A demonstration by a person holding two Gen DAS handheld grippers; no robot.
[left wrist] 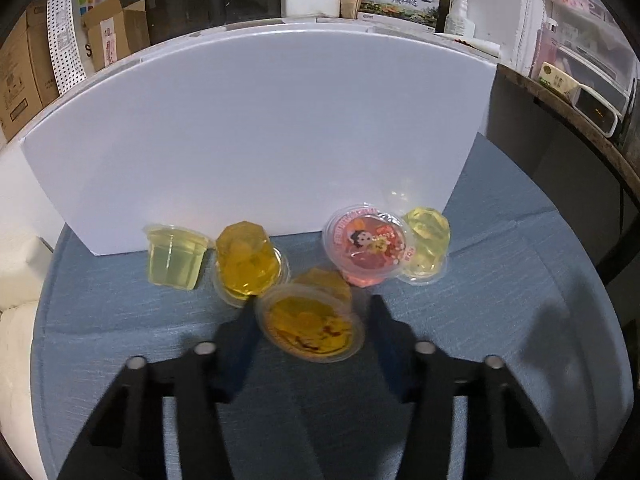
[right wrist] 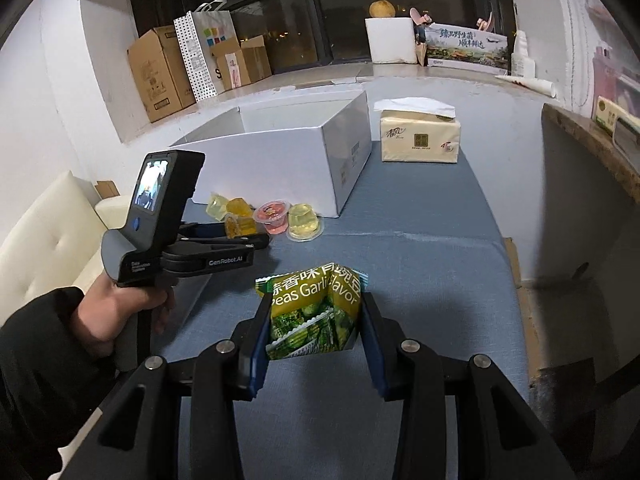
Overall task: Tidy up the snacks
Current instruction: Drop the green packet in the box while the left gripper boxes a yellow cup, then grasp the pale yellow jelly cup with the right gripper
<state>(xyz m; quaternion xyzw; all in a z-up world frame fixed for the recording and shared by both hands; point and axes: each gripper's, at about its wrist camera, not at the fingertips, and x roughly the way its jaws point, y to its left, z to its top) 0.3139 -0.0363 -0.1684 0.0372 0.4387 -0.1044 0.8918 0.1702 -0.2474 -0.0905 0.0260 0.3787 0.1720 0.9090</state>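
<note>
A tipped orange jelly cup [left wrist: 312, 322] sits with its lid toward me between the fingers of my left gripper [left wrist: 312, 308], which is shut on it. Behind it, along the white box's wall [left wrist: 260, 128], stand a pale green cup [left wrist: 174, 256], another orange cup [left wrist: 248, 264], a red cup [left wrist: 366, 246] and a pale yellow cup [left wrist: 426, 244]. My right gripper [right wrist: 316, 300] is shut on a green garlic pea packet [right wrist: 316, 312], held above the blue tabletop [right wrist: 420, 240]. The right wrist view shows a hand holding the left gripper [right wrist: 244, 232] at the cups.
The open white box [right wrist: 280, 148] stands at the table's back. A tissue pack [right wrist: 420, 138] lies to its right. A cream sofa [right wrist: 48, 236] is on the left and a wooden shelf edge [right wrist: 592, 148] on the right. Cardboard boxes stand by the window.
</note>
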